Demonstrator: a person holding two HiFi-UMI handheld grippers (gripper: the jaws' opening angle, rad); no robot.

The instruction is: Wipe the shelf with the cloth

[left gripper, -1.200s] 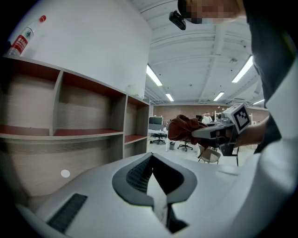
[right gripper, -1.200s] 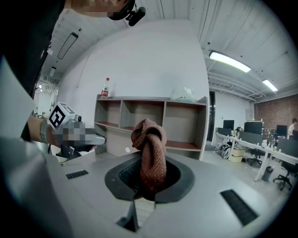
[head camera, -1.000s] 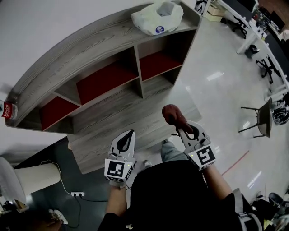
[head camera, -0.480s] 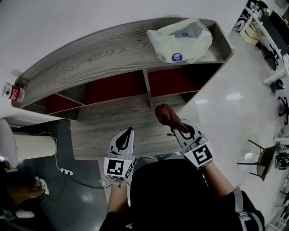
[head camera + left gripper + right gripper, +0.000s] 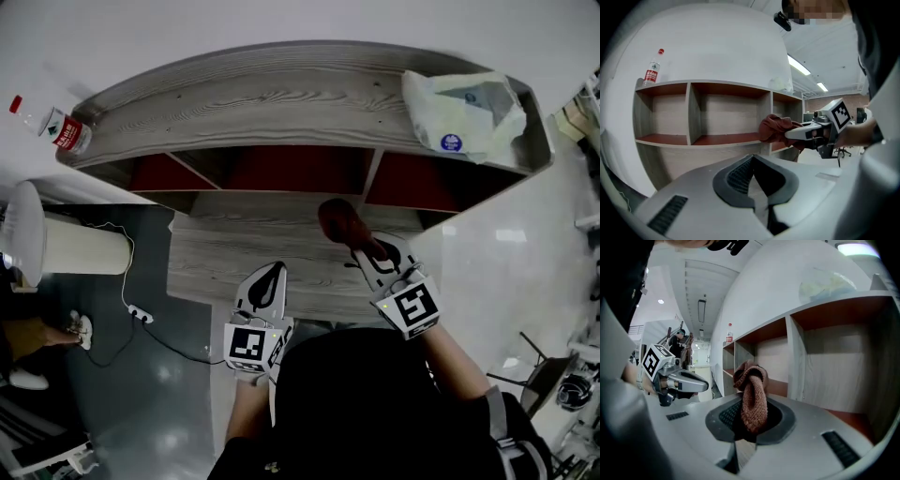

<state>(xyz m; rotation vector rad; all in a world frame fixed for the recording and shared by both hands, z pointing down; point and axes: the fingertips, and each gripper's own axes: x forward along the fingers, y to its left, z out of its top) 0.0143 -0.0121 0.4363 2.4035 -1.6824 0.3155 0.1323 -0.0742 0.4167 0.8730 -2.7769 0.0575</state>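
**Before the shelf (image 5: 262,94): cloth (image 5: 337,223) pinched in the right tongs (image 5: 361,246)**

Over the shelf's wide lower ledge, grips the rust-brown knitted cloth with the right tongs, pressed together on a fold of it; leaves the free end bunched and twisted just past the tips, standing up from between the jaws in the right gripper view; hangs in front of the open compartments, near the divider between the middle one and the right-hand one; cannot tell whether it touches the wood.

Carries the left tongs (image 5: 271,272) alongside, further left and nearer the body; pressed together on nothing, tips pointing at the lower ledge, apart from the cloth.

Has grey wood-grain boards all round and three compartments in a row, red inside; bears on the top board a pale plastic bag (image 5: 464,117) at the right end and a clear bottle (image 5: 56,127) with a red cap and red label at the left end, upright in the left gripper view.

Beside the shelf's left end, stands a white cylinder (image 5: 70,246) on the dark floor; lies near it a white power strip (image 5: 139,314) with its cable.
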